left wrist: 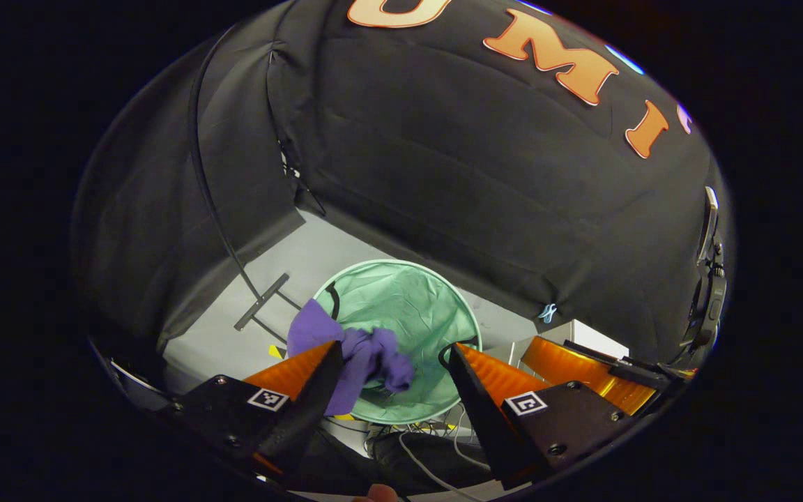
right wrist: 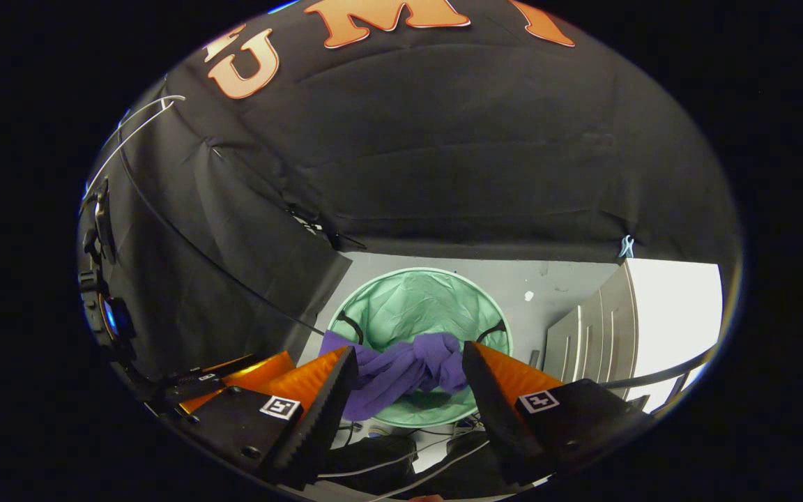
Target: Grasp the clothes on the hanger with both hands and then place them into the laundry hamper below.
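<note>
1. One purple garment (left wrist: 363, 359), soft and crumpled, lies draped over the near rim of one hamper (left wrist: 419, 300).
2. One hamper: round, green, thin wrinkled fabric, two dark loop handles.
3. Two grippers: left gripper (left wrist: 396, 362) and right gripper (right wrist: 408, 364), both with jaws spread, holding nothing.

Crumpled purple clothes (right wrist: 401, 373) over green hamper (right wrist: 421, 307) rim
</note>
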`<control>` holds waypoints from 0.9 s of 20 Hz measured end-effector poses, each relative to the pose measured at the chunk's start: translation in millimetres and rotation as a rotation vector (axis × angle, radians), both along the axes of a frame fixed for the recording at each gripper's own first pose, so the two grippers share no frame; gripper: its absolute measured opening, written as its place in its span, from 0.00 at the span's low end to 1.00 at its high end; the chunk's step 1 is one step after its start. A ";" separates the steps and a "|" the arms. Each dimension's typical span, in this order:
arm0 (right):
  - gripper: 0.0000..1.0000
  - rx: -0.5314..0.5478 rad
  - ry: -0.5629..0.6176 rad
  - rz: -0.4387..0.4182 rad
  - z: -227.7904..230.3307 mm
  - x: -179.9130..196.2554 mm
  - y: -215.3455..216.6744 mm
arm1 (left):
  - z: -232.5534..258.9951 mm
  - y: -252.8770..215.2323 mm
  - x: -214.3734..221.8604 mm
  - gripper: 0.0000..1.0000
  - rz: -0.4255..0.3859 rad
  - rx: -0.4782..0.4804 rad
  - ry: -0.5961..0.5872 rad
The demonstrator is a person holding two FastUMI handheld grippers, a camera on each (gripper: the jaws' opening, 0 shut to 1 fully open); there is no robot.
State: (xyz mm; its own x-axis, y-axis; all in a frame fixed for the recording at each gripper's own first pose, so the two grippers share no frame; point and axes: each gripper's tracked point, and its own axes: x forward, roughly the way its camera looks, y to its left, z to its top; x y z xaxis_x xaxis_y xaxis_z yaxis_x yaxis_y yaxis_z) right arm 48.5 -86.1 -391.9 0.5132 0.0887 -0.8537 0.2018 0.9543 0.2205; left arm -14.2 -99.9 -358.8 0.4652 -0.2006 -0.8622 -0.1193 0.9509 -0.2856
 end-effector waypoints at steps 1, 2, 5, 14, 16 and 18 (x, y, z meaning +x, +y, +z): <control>0.98 -0.002 -0.001 0.001 -1.6 -1.0 -0.5 | 3.5 -2.1 2.4 0.98 -0.006 -0.004 -0.019; 0.98 -0.007 -0.007 0.000 0.2 -0.5 -1.0 | 8.1 -4.5 5.7 0.98 -0.011 -0.009 -0.042; 0.98 -0.039 -0.085 0.002 20.9 6.0 -3.2 | 26.8 -4.5 16.5 0.98 -0.023 -0.019 -0.145; 0.98 -0.146 -0.448 0.032 171.2 19.2 -13.6 | 145.9 4.1 40.0 0.97 -0.054 0.124 -0.459; 0.98 -0.136 -0.514 0.034 212.8 6.7 -20.1 | 171.3 5.3 44.3 0.97 -0.028 0.139 -0.540; 0.98 -0.185 -0.566 0.026 259.7 -1.8 -28.6 | 203.5 5.5 55.0 0.96 0.010 0.116 -0.656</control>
